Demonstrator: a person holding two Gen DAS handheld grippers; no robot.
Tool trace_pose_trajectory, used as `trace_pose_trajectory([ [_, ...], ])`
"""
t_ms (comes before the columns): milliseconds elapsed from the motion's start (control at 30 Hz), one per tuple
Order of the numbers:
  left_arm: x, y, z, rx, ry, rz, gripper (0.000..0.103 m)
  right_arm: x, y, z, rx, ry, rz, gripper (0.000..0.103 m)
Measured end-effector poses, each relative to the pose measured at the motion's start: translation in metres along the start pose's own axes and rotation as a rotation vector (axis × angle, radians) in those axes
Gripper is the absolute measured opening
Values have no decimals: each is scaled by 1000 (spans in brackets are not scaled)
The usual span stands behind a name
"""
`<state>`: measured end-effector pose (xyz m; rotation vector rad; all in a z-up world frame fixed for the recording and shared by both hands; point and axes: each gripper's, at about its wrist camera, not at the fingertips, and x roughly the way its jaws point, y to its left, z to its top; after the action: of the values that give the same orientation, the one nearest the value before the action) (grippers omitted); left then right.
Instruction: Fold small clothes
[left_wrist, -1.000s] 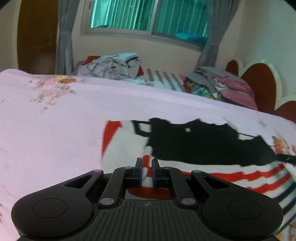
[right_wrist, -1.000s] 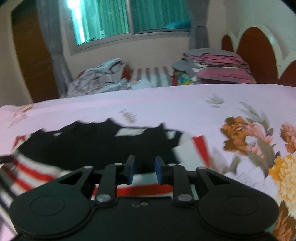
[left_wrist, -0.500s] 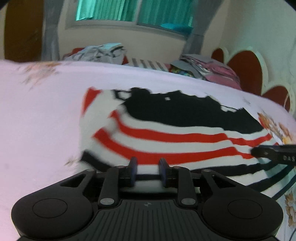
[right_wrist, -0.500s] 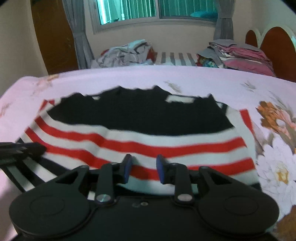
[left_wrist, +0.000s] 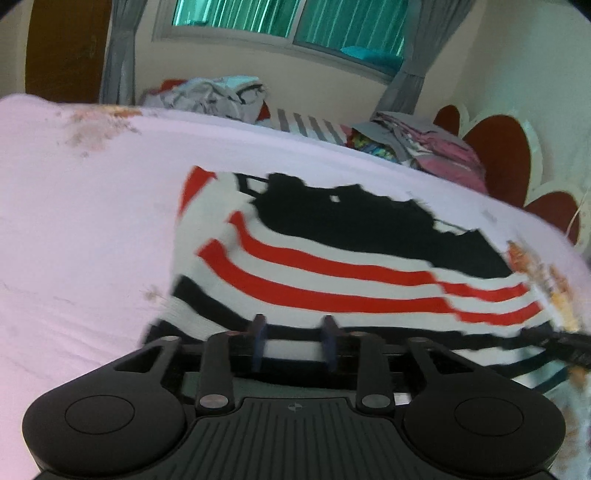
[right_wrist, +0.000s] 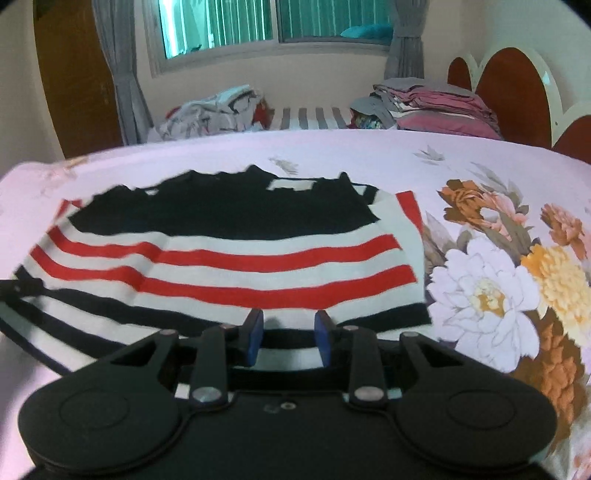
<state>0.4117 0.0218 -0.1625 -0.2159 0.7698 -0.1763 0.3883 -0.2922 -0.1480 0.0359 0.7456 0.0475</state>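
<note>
A small striped top (left_wrist: 332, 266) lies spread flat on the pink floral bedsheet (left_wrist: 81, 229), black part far, red and black stripes near. My left gripper (left_wrist: 293, 325) hovers at its near left hem. Its jaws are opening, and only flat fabric shows through the gap. In the right wrist view the same top (right_wrist: 229, 251) fills the middle. My right gripper (right_wrist: 288, 321) is at the near right hem, jaws also opening and pressing on nothing. Each gripper's tip shows at the edge of the other's view: the right gripper (left_wrist: 565, 341) and the left gripper (right_wrist: 18, 288).
A crumpled grey and white clothes heap (right_wrist: 214, 110) and a folded pink and grey stack (right_wrist: 436, 107) sit at the bed's far edge. The dark red scalloped headboard (right_wrist: 517, 92) stands at the right. Bare sheet (right_wrist: 480, 295) with big flower prints lies right of the top.
Both grippers have drawn back toward the near side, and the striped lower part now lies spread out. The left jaws went from shut to apart; the right jaws widened slightly.
</note>
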Motion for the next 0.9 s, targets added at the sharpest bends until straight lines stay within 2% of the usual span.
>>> trace_pose_trajectory([
  [100, -3, -18, -3, 42, -6, -4, 55, 0, 11, -4, -10, 11, 9, 34],
  [200, 1, -25, -9, 76, 13, 24, 56, 0, 17, -11, -56, 22, -28, 35],
  [300, 4, -17, -15, 67, 32, 28, 56, -2, 9, -18, -64, 28, -55, 34],
  [533, -1, -15, -18, 88, 37, 32, 56, -17, -19, -24, 11, 7, -127, 34],
  [600, 0, -15, -18, 95, 38, 34, 56, -12, -26, -26, 24, 35, -142, 33],
  [767, -1, -13, -16, 87, 47, 27, 56, -12, -28, -25, 38, 63, -140, 33],
  [900, -7, -5, -12, 20, 59, 13, 56, -27, -23, -14, 90, 19, -89, 36],
])
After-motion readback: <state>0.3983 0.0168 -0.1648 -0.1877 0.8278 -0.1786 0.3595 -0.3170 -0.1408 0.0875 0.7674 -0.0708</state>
